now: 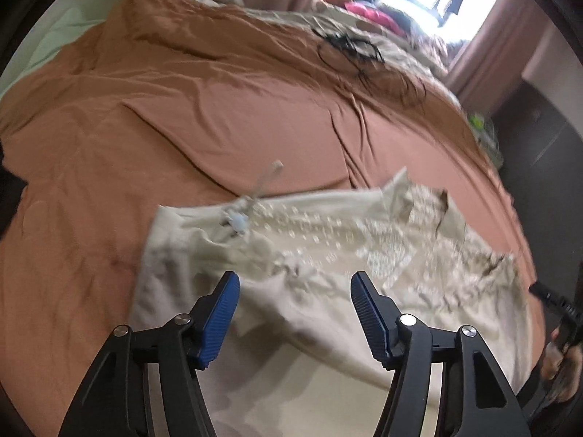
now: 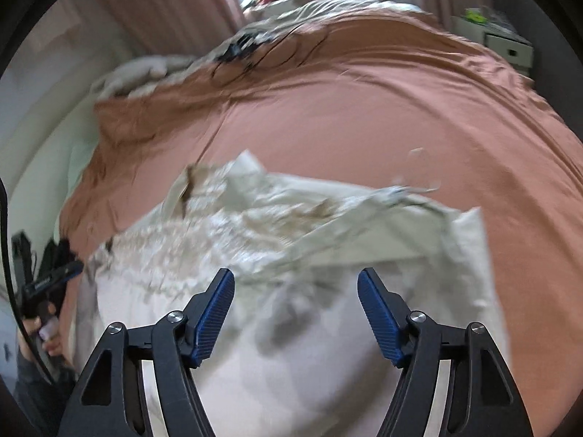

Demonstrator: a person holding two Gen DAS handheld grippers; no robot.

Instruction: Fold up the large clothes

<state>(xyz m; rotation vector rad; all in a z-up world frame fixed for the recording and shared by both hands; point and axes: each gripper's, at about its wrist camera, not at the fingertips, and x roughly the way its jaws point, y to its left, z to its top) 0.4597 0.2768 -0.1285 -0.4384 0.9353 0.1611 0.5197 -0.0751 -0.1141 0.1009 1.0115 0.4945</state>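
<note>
A large cream garment of thin cloth with a pale embroidered panel (image 1: 328, 255) lies crumpled across the lower middle of the left wrist view, spread on a rust-orange bedsheet (image 1: 182, 109) that fills most of both frames; in the right wrist view the same garment (image 2: 291, 236) fills the lower centre, its far edge ragged and partly doubled over. A thin cream drawstring with a small tag (image 1: 266, 178) sticks up from the garment's far edge, just above centre in the left view. The left gripper (image 1: 295, 287) hangs over the near part of the cloth with its blue-padded jaws spread wide and nothing between them; the right gripper (image 2: 296, 284) is likewise spread and empty, above the near middle of the garment. Both views are blurred, so fine seams cannot be made out. The step in hand seems to be choosing grasp points before a fold. It would go best if each gripper took a separate outer edge or corner, pinching only one layer, then drew the cloth flat on the sheet before folding, keeping the drawstring clear of the pads.
</note>
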